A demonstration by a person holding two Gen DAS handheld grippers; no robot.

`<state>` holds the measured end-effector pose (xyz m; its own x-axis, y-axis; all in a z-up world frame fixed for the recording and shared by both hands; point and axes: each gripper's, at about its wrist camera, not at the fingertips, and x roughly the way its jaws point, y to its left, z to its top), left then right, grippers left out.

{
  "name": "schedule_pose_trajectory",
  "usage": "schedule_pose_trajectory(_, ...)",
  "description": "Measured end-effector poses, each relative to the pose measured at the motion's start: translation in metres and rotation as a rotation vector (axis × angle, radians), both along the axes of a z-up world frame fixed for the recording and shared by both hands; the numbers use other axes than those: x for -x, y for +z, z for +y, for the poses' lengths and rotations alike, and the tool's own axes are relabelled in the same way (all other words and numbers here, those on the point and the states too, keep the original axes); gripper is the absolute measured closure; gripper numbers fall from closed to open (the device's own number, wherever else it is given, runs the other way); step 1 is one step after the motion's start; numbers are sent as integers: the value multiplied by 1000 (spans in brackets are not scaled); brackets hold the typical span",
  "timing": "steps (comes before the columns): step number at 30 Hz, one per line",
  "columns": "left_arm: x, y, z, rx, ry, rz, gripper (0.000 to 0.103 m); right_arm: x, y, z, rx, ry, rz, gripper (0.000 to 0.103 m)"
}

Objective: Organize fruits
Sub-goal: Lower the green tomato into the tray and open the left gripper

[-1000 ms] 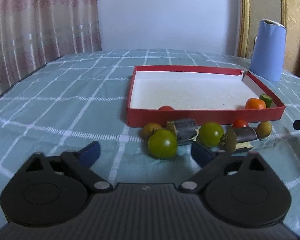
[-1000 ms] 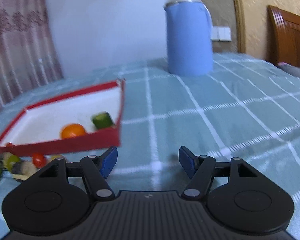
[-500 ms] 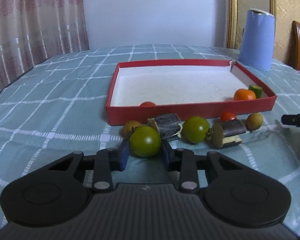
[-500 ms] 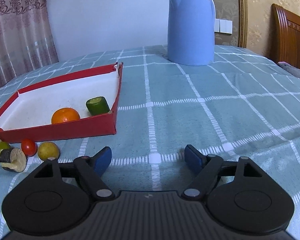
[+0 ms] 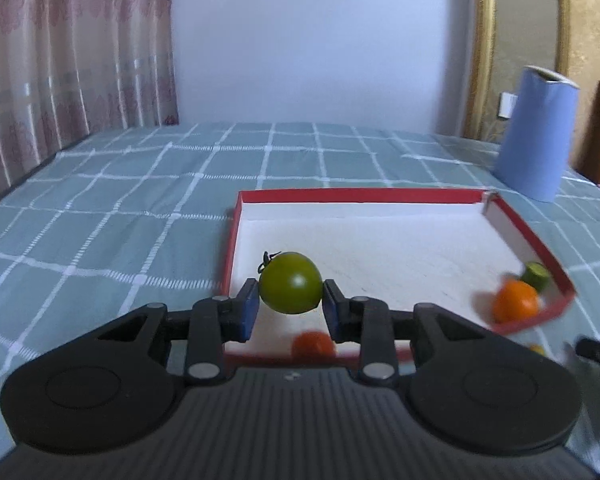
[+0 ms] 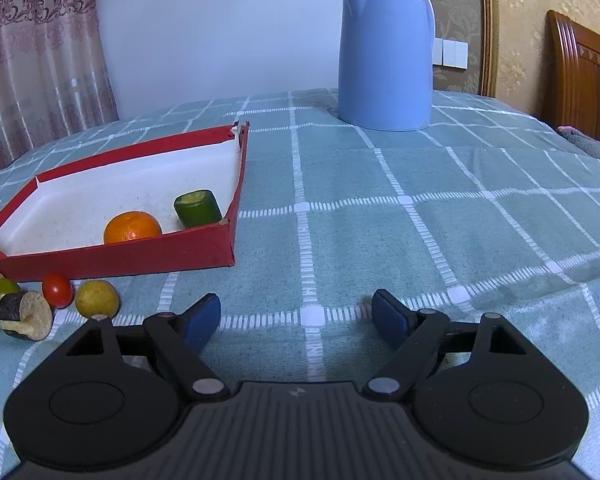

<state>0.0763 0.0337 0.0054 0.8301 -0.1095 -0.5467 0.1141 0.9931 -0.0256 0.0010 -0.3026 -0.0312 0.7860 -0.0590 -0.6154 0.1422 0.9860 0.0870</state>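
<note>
My left hand-held gripper (image 5: 291, 307) was clamped on the green tomato (image 5: 291, 282), both blue pads pressed against its sides, stem curl at its ten o'clock, and I had it up over the near left corner of the red tray (image 5: 532, 236). Inside the tray, the orange (image 5: 516, 301) and the cucumber chunk (image 5: 536, 275) sat together in the corner at four o'clock from the tomato, the chunk just beyond the orange, and a blurred red tomato (image 5: 313, 343) lay right below the grip by the near wall. My right hand-held gripper (image 6: 296, 320) hung with its jaws spread wide, having just been opening, only checked cloth (image 6: 380, 208) between them. At its nine o'clock, outside the tray's front wall, a yellow-green fruit (image 6: 97, 298), a cherry tomato (image 6: 57, 289), a dark-skinned cut piece (image 6: 26, 318) and another green tomato (image 6: 2, 291) waited in a row on the counter. The blue kettle (image 6: 386, 52) stood at twelve o'clock, well beyond the tray.
</note>
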Motion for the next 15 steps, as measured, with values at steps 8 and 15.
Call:
schedule_pose_trajectory(8,-46,-23,4,46,19,102,72,-2,0,2,17,6,8,18)
schedule_pose_trajectory(15,-47,-31,-1,21,-5,103,65,-2,-1,3,19,7,9,17)
